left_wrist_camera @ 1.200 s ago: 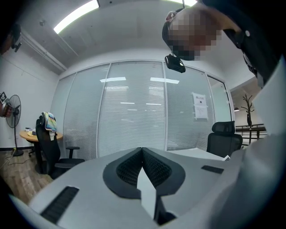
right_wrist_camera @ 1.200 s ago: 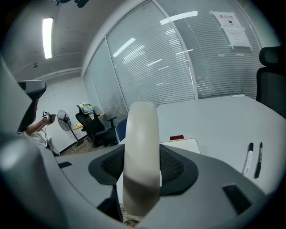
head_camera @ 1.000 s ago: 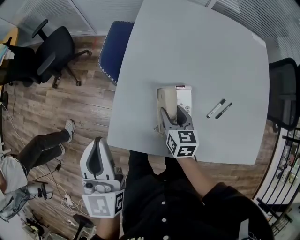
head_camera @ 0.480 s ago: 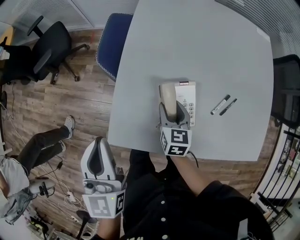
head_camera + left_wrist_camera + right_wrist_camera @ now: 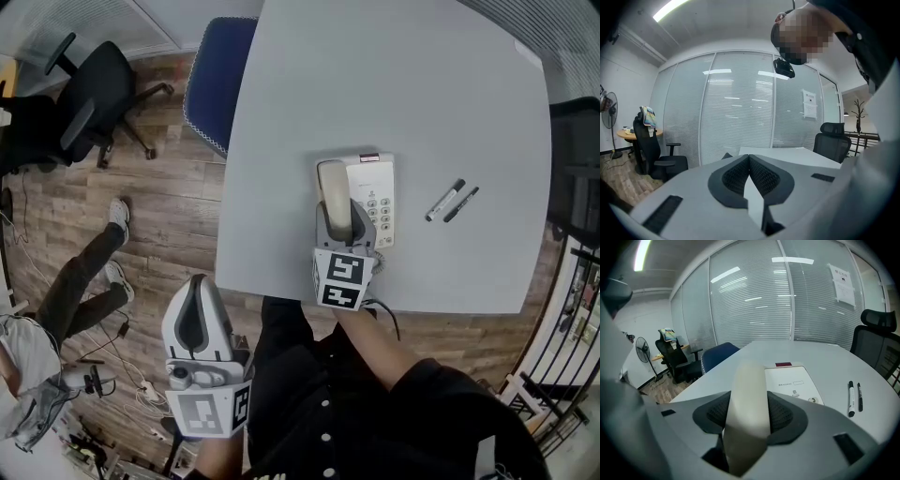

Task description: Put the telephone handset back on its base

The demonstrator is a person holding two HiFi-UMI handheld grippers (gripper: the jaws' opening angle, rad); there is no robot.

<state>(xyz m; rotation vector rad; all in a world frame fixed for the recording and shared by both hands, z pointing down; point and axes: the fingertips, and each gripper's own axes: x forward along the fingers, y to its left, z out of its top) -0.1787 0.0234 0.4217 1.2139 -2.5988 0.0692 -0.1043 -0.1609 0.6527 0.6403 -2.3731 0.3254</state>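
**Q:** Start with the head view. What do you have?

**A:** Seen from above, my right gripper (image 5: 344, 218) pinches the cream handset (image 5: 334, 187) near its lower end, one jaw on each flank. I hold it lengthwise over the left side of the base (image 5: 377, 195), in line with the cradle it must land in. I cannot tell whether it is seated. The base sits near my edge of the grey table (image 5: 403, 84). My left gripper (image 5: 194, 284) hangs off the table, low at my left side. I judge this to be a one-handed job, so it keeps clear.

**Q:** And the counts?

**A:** One handset, one base and two grippers. Two marker pens (image 5: 444, 202) lie side by side on the table, well to the right of the base. One blue chair (image 5: 211, 80) stands at the table's far left edge.

**Q:** Left gripper view?

**A:** Its two jaws are pressed together tip to tip, with nothing between them. They point roughly level across the room at glass walls with blinds.

**Q:** Right gripper view?

**A:** One handset (image 5: 749, 408) fills the gap, with both pads pressing its sides. One base (image 5: 794, 380) lies just beyond and to the right, with a red window at its far end. The same two pens (image 5: 851, 398) lie further right.
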